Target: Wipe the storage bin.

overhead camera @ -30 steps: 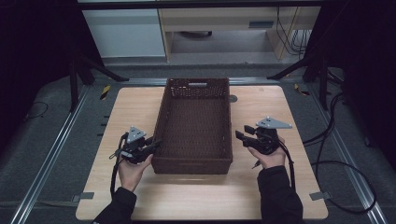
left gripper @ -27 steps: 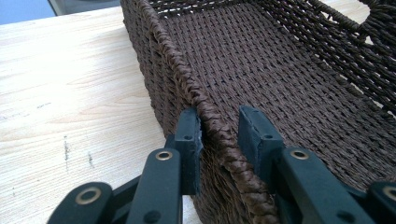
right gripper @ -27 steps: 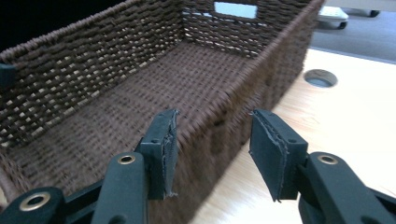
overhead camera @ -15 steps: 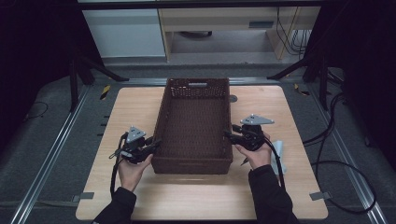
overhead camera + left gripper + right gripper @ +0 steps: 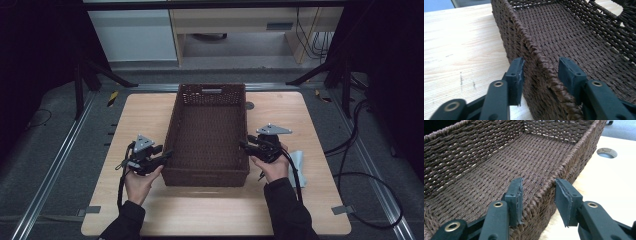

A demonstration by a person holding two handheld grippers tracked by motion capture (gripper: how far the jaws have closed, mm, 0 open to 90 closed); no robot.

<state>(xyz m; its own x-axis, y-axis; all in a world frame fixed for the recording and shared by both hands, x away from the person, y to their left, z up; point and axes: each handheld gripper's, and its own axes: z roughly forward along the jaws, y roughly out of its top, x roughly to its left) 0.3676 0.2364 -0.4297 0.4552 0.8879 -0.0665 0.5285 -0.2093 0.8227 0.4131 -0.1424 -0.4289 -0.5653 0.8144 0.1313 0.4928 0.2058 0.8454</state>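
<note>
A dark brown woven basket [image 5: 207, 132], with nothing in it, stands lengthwise in the middle of the wooden table [image 5: 140, 115]. My left gripper [image 5: 167, 154] is at its left wall near the front corner. In the left gripper view the left gripper [image 5: 540, 72] straddles the rim [image 5: 529, 42]; its jaws have just been opening and the inner pad stands off the weave. My right gripper [image 5: 244, 145] is at the right wall. In the right gripper view the right gripper [image 5: 538, 195] straddles that rim [image 5: 574, 150]; its jaws have just been closing, with a small gap still showing at the inner pad.
A light blue cloth [image 5: 299, 162] lies on the table just right of my right hand. A round hole [image 5: 249, 105] is cut in the tabletop by the basket's far right corner. Cables [image 5: 360, 175] trail over the floor on the right.
My right gripper has moved left, from beside the basket onto its right rim. My left hand has stayed at the left rim.
</note>
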